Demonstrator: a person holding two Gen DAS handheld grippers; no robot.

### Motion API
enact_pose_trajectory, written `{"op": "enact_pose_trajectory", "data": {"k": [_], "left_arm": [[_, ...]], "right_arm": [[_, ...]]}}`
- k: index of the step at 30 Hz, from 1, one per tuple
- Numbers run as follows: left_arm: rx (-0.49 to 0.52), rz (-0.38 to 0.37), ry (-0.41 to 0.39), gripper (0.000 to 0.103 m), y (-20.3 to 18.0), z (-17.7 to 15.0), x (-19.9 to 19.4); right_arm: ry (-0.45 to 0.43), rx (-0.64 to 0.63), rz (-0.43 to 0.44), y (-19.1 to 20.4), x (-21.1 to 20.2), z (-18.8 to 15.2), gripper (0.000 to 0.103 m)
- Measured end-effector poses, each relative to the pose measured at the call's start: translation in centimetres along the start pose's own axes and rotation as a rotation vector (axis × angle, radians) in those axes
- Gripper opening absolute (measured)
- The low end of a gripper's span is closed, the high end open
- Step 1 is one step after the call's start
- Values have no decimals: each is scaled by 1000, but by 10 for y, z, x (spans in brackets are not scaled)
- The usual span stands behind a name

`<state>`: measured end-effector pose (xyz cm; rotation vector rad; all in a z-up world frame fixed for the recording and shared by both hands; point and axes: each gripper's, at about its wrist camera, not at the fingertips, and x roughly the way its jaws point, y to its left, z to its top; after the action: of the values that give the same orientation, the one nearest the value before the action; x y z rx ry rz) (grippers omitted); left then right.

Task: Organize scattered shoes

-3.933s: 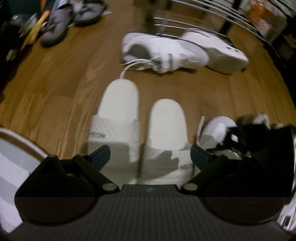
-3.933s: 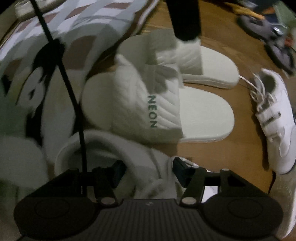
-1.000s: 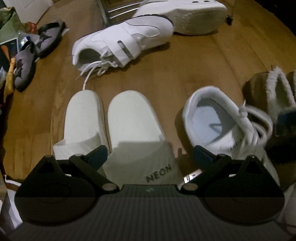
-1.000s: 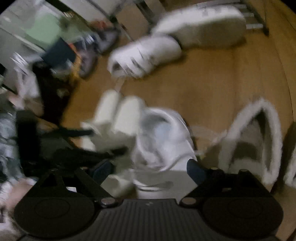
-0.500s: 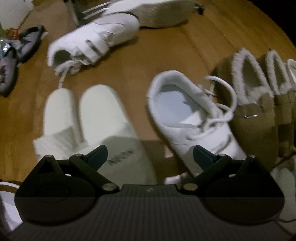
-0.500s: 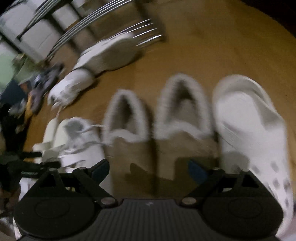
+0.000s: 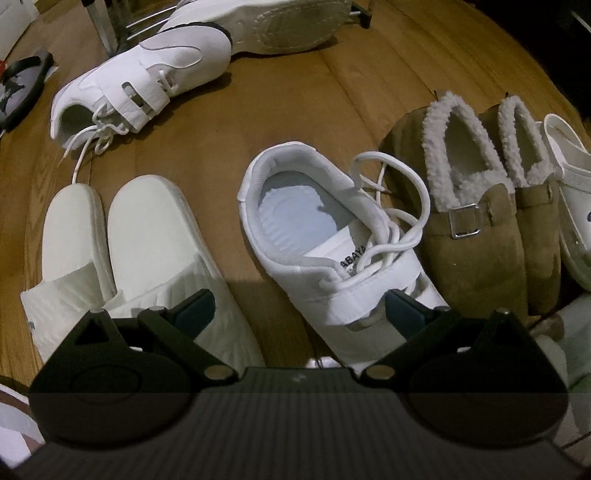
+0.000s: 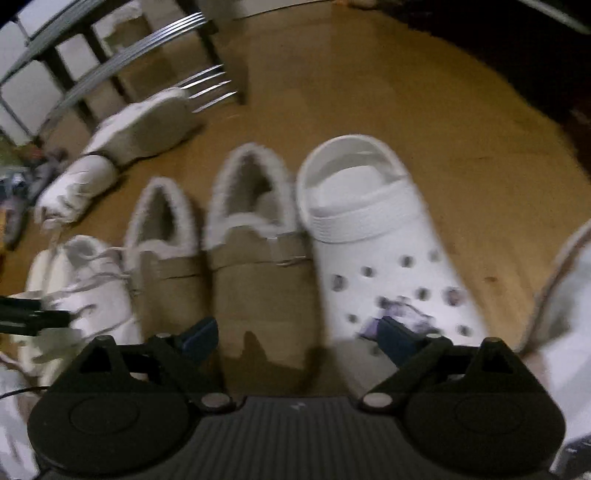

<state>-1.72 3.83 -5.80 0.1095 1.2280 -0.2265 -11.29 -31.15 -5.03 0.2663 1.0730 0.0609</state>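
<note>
— Shoes lined up on the wooden floor point(image 7: 295, 103)? Where exactly?

— Ran in a row near the left gripper point(image 7: 299, 306): two cream slides point(image 7: 147, 225) side by side at the left, then a white laced sneaker point(image 7: 332, 236), then two tan fleece-lined slippers point(image 7: 476, 221) touching each other, then a white clog point(image 8: 384, 251) at the right end. Heels all pointed far.

— And the scattered ones?

— Lay farther off, left of centre: a white strap sneaker point(image 7: 147, 81) on its side with laces trailing toward the slides, and its mate point(image 7: 280, 26) tipped over, sole showing, against a metal rack point(image 8: 110, 70). Dark sandals point(image 7: 22, 88) sat at the far left edge.

— Left tool?

— Stood wide, pads clear of everything, hanging above the gap between the slides and the laced sneaker.

— Right gripper point(image 8: 295, 339)?

— Spread wide too and was opening further, gripping nothing; hovered over the toe of the right-hand slipper, with the clog's toe just beside the right finger. Looked blurred in the right wrist view, so finer detail could not be told.
</note>
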Motion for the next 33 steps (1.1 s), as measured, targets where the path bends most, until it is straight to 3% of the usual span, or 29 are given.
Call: {"op": "enact_pose_trajectory", "data": {"k": [6, 7, 9, 10, 11, 13, 16, 18, 24, 28, 33], "left_arm": [[62, -57, -30, 92, -7, 3, 7], [64, -67, -37, 91, -7, 3, 8], [55, -126, -61, 87, -6, 5, 9], [52, -132, -66, 87, -6, 6, 10], [47, -142, -81, 87, -6, 6, 10], [53, -148, -109, 87, -10, 7, 12], [1, -209, -111, 85, -10, 13, 16], [-1, -228, -117, 85, -16, 20, 19], [98, -171, -151, 85, -48, 34, 21], [104, -182, -145, 85, -52, 39, 22], [98, -217, -146, 88, -67, 56, 26]], "right_arm": [[-52, -46, -19, -1, 13, 0, 103], [-46, -44, -15, -2, 21, 1, 95], [-26, -28, 19, -8, 33, 5, 101], [-24, -24, 48, -10, 33, 8, 95], [-20, -17, 78, -11, 34, 13, 97], [-11, 15, 127, -9, 43, 25, 85], [57, 67, 142, -13, 67, 39, 83], [51, 84, 180, -13, 71, 46, 82], [-3, 28, 206, -1, 70, 59, 85], [-3, 37, 198, 3, 65, 56, 85], [-66, -80, 264, 30, 36, 49, 85]]}}
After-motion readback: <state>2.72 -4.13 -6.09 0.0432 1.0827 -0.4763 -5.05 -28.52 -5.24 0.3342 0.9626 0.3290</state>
